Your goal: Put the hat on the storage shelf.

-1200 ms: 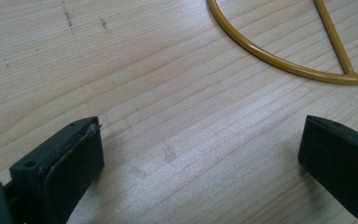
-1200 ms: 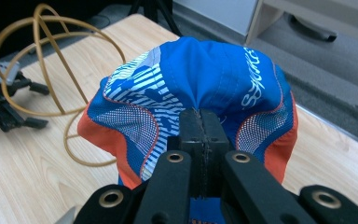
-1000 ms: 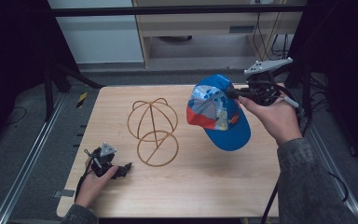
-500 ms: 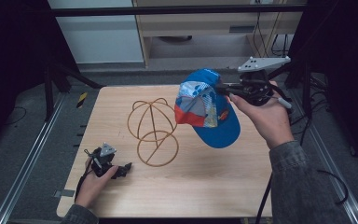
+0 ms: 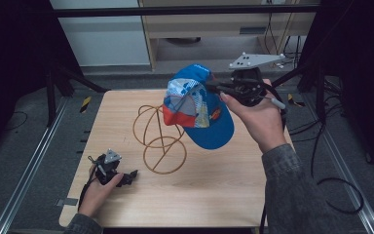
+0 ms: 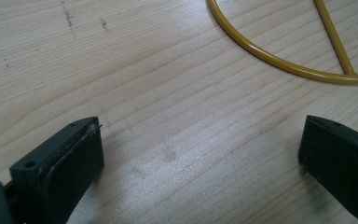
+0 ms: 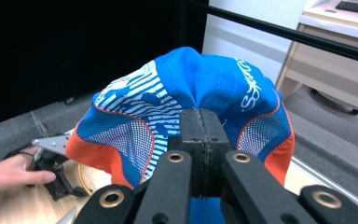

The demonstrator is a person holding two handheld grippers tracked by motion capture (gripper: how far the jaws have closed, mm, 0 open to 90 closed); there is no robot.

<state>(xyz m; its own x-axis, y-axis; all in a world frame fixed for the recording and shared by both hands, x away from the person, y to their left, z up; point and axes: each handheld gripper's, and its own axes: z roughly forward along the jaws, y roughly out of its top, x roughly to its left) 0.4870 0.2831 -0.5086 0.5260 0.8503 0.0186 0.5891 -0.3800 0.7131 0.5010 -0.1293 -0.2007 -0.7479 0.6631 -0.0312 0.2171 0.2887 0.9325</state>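
Over the last second the right gripper [image 5: 214,87] has carried the cap [image 5: 199,109] leftward across the table [image 5: 233,190], from well to the right of the wire stand [image 5: 159,139] to a spot partly over the stand's dome. The cap (pinched at its back between the closed fingers [image 7: 204,135]) now hides the dome's right side in the high view.

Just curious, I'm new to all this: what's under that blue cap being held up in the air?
Beneath the cap stands a gold wire stand on the wooden table. The stand's right side is covered by the cap, which the right gripper pinches.
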